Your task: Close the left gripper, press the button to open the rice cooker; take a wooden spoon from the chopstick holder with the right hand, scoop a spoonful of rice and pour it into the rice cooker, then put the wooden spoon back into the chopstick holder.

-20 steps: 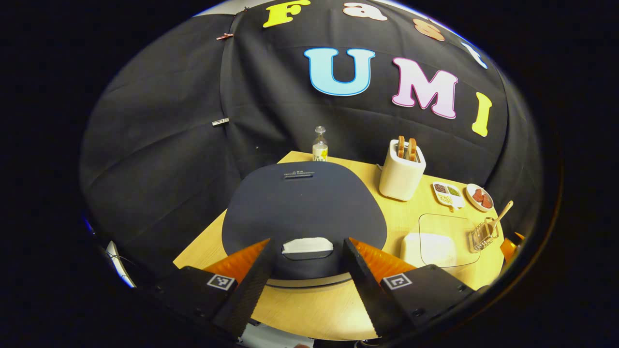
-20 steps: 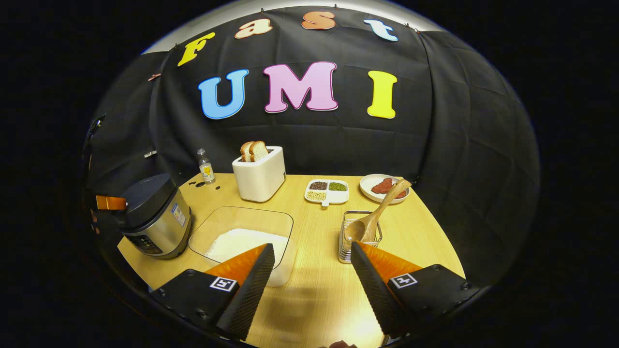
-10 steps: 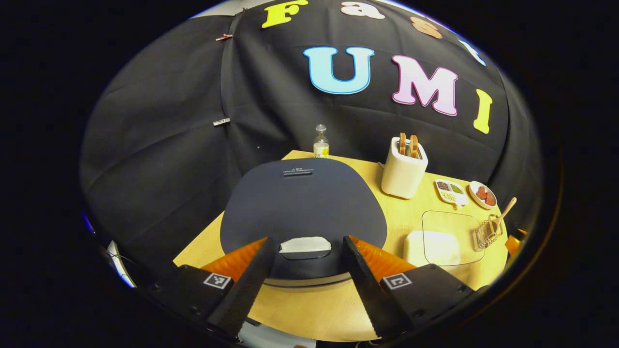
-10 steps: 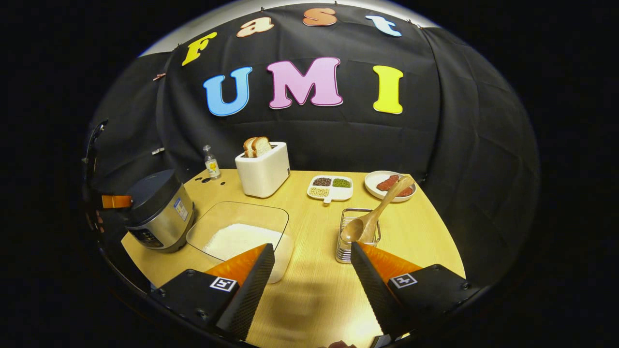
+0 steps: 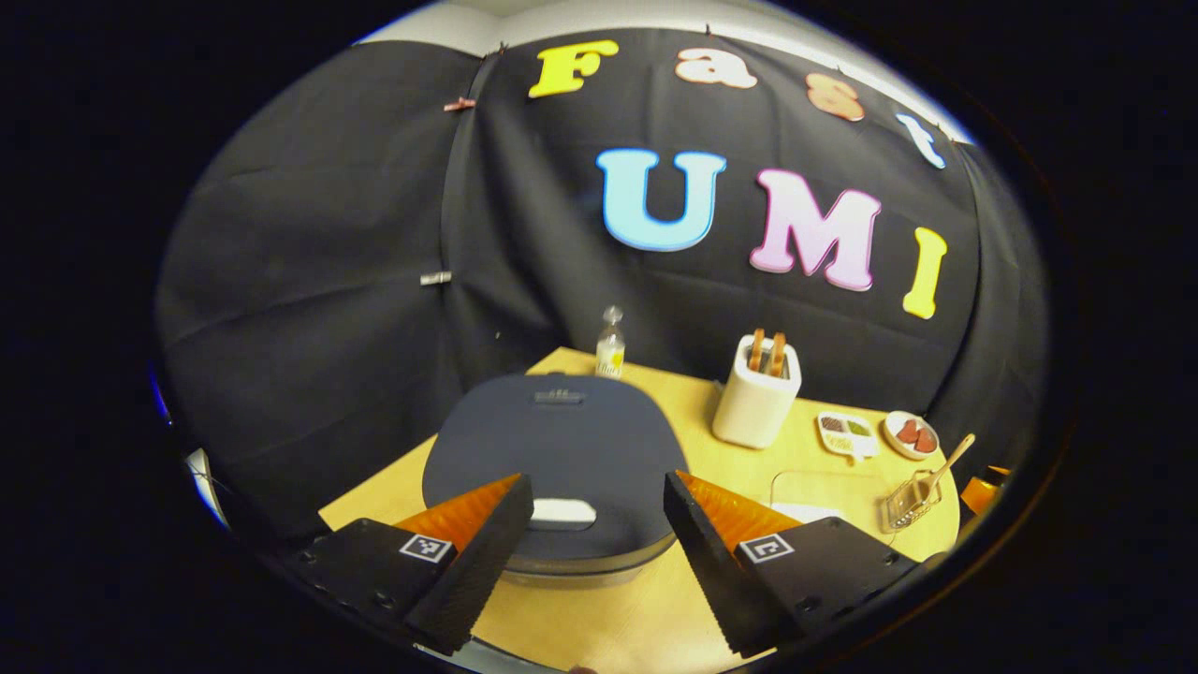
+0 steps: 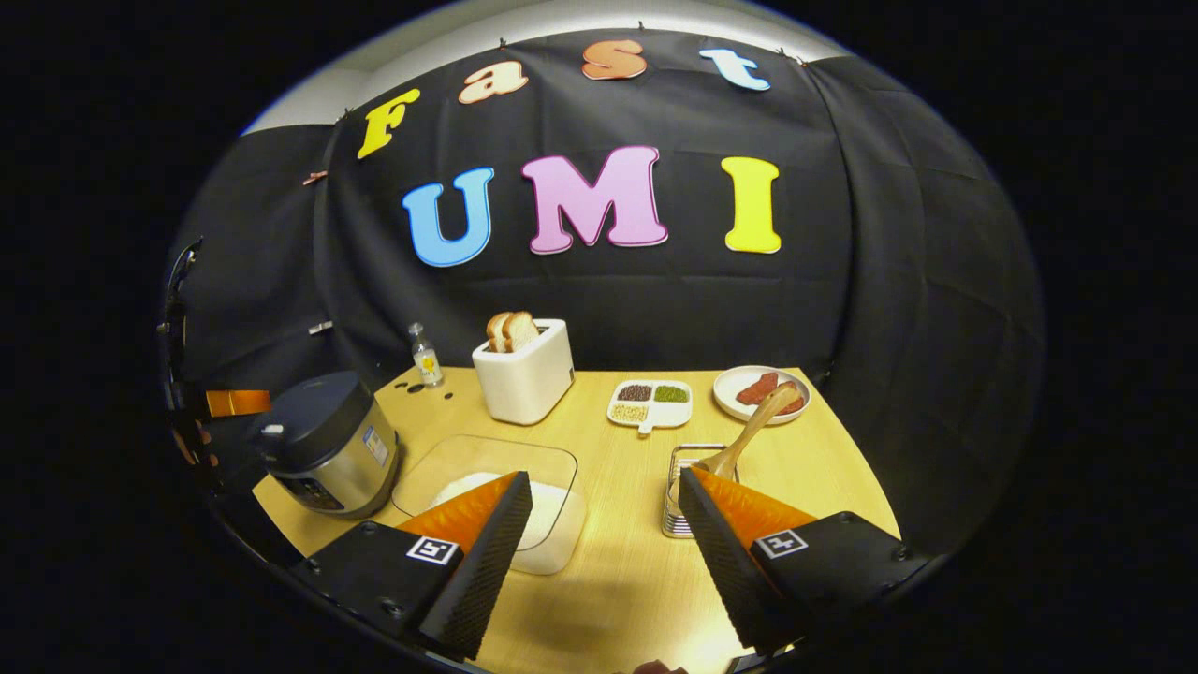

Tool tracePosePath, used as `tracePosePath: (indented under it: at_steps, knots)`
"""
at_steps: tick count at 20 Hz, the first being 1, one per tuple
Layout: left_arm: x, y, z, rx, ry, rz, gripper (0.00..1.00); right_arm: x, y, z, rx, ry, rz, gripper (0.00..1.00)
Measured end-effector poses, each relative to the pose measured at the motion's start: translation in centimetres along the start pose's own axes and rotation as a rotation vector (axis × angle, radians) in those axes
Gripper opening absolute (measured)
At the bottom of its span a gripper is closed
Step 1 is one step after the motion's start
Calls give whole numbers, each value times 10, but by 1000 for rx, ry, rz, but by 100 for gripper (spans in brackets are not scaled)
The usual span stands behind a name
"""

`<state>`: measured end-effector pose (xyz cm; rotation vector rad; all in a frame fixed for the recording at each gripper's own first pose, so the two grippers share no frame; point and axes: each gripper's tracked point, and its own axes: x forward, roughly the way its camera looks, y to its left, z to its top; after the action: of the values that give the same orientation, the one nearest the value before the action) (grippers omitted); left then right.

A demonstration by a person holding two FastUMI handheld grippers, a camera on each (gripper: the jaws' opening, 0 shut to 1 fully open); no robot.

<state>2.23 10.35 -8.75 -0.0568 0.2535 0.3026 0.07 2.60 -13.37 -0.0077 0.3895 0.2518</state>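
Note:
A rice cooker [image 5: 552,449] with a dark closed lid and a pale button [image 5: 562,513] at its front edge sits just ahead of my left gripper [image 5: 597,489], which is open above it, fingers either side of the button. In the right gripper view the cooker [image 6: 323,442] stands at the table's left. A wooden spoon [image 6: 749,432] leans in the wire chopstick holder [image 6: 688,477], just ahead of my open right gripper [image 6: 604,487]. A clear rice container [image 6: 501,496] holds white rice between cooker and holder.
A white toaster [image 6: 524,379] with bread, a small bottle [image 6: 426,356], a divided dish of beans [image 6: 650,402] and a plate of meat [image 6: 758,391] stand along the back of the wooden table [image 6: 618,580]. The other gripper's fingertip [image 6: 234,402] shows left of the cooker.
Both grippers have pulled back and risen a little; the cooker, holder and other things look smaller and lower. Both stay open and the lid stays closed.

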Motion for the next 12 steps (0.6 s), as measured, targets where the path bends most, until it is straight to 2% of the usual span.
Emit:
tracePosePath:
  at_steps: [8,10,12]
  knots:
    - [-85,-36,74,70,-250,-195,95,-82,31,87,45,-260,-125,98]
    - [-101,-39,72,82,-260,-228,95,-104,39,92,81,-289,-146,98]
    - [-116,-50,58,65,-241,-294,95,-122,43,89,88,-301,-170,98]
